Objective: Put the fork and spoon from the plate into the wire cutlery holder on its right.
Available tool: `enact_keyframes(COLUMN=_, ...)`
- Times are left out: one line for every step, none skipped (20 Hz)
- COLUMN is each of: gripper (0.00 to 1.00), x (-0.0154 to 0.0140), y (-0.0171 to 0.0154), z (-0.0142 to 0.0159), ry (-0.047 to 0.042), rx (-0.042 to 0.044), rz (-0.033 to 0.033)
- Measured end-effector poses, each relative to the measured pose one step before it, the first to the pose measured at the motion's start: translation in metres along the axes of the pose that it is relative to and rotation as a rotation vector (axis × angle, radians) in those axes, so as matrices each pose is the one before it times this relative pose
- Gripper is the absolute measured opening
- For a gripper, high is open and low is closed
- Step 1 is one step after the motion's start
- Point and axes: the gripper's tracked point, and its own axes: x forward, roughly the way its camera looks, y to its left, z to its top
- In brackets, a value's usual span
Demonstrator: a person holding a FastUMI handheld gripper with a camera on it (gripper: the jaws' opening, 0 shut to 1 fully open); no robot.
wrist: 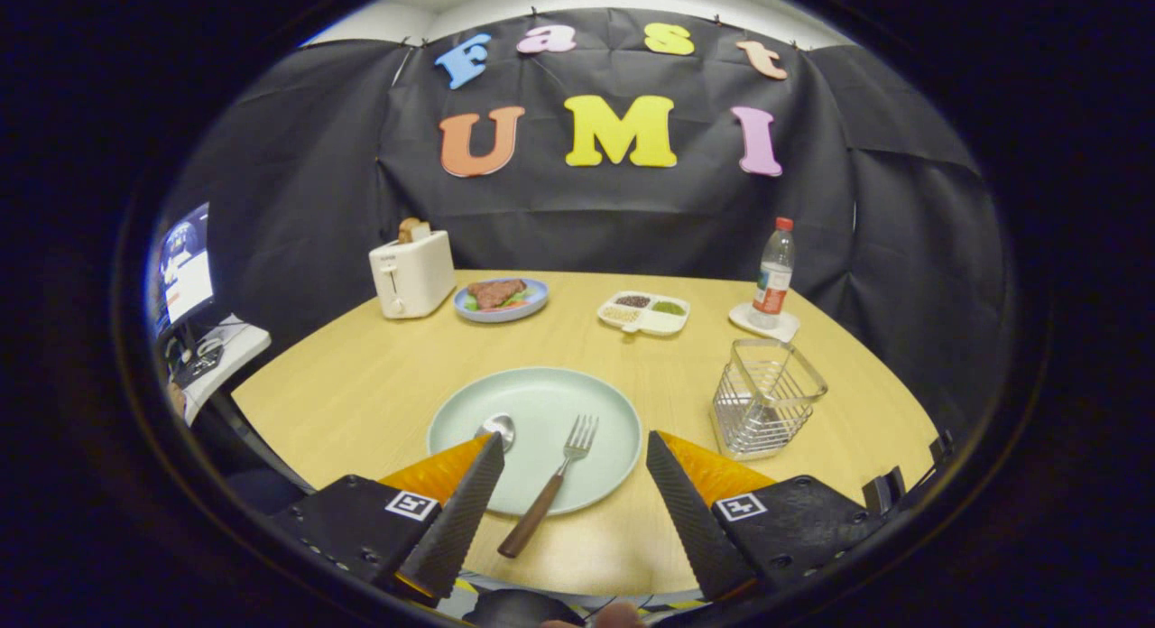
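- The gripper [570,447] is hovering low over the near edge of the table [361,393], its two fingers spread wide and holding nothing; this looks like a line-up for a first pick.
- The fork [552,484] is lying between the fingers, tines pointing to about 1 o'clock on the plate [541,393] and its brown handle hanging over the near rim at 6 o'clock onto the table, which is leaving the handle free to pinch.
- The spoon [497,427] is resting on the plate at about 8 o'clock; the left fingertip is covering its handle, so I cannot tell how it is lying.
- The wire cutlery holder [765,395] is standing upright at 3 o'clock from the plate, apart from it, open mouth up and seemingly empty, ready to take both pieces.
- Whether the right finger is overlapping the plate's rim is hard to make out.
- Farther back, a toaster [411,272], a blue plate of food [502,299], a divided dish [644,312] and a bottle [773,273] are sitting well clear of the work.
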Motion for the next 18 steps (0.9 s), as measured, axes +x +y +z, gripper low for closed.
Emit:
enact_keyframes(gripper=0.95, x=0.00703, y=-0.00095, z=-0.00344, ry=0.03096, rx=-0.00236, rz=-0.00348)
enact_keyframes(gripper=0.96, x=0.00897, y=0.00073, z=-0.00416, ry=0.04944, rx=-0.00082, rz=0.00373)
enact_keyframes(gripper=0.95, x=0.00520, y=0.00183, z=-0.00506, ry=0.04873, rx=0.00394, rz=0.00483)
enact_keyframes(gripper=0.95, x=0.00638, y=0.00266, z=-0.00461, ry=0.05316, rx=0.00720, rz=0.00372)
enact_keyframes(gripper=0.95, x=0.00181, y=0.00402, z=-0.00374, ry=0.03706, rx=-0.00279, rz=0.00111)
enact_keyframes(gripper=0.96, x=0.00250, y=0.00103, z=-0.00227, ry=0.02321, rx=-0.00855, rz=-0.00680)
enact_keyframes(gripper=0.96, x=0.00445, y=0.00275, z=-0.00337, ry=0.02639, rx=-0.00887, rz=0.00195)
enact_keyframes(gripper=0.93, x=0.00217, y=0.00175, z=-0.00267, ry=0.02396, rx=0.00357, rz=0.00214)
enact_keyframes(gripper=0.89, x=0.00333, y=0.00100, z=-0.00292, ry=0.02585, rx=0.01040, rz=-0.00048)
enact_keyframes(gripper=0.85, x=0.00283, y=0.00218, z=-0.00207, ry=0.01922, rx=0.01476, rz=-0.00016)
enact_keyframes(gripper=0.81, x=0.00330, y=-0.00045, z=-0.00040, ry=0.00707, rx=0.00693, rz=-0.00896)
enact_keyframes(gripper=0.73, x=0.00186, y=-0.00119, z=-0.00021, ry=0.01320, rx=0.00118, rz=-0.01263)
enact_keyframes(gripper=0.64, x=0.00149, y=-0.00036, z=-0.00231, ry=0.01553, rx=0.00600, rz=-0.00911)
enact_keyframes(gripper=0.56, x=0.00130, y=0.00210, z=-0.00255, ry=0.01998, rx=0.01050, rz=0.00588)
enact_keyframes(gripper=0.48, x=0.00129, y=0.00102, z=-0.00095, ry=0.01295, rx=0.00804, rz=0.00303)
enact_keyframes(gripper=0.40, x=0.00187, y=0.00004, z=-0.00286, ry=0.01778, rx=0.00599, rz=0.00074)
enact_keyframes(gripper=0.31, x=0.00084, y=-0.00035, z=-0.00064, ry=0.00910, rx=0.01065, rz=-0.00211)
enact_keyframes(gripper=0.22, x=-0.00152, y=0.00180, z=-0.00390, ry=0.01537, rx=0.00606, rz=0.00431)
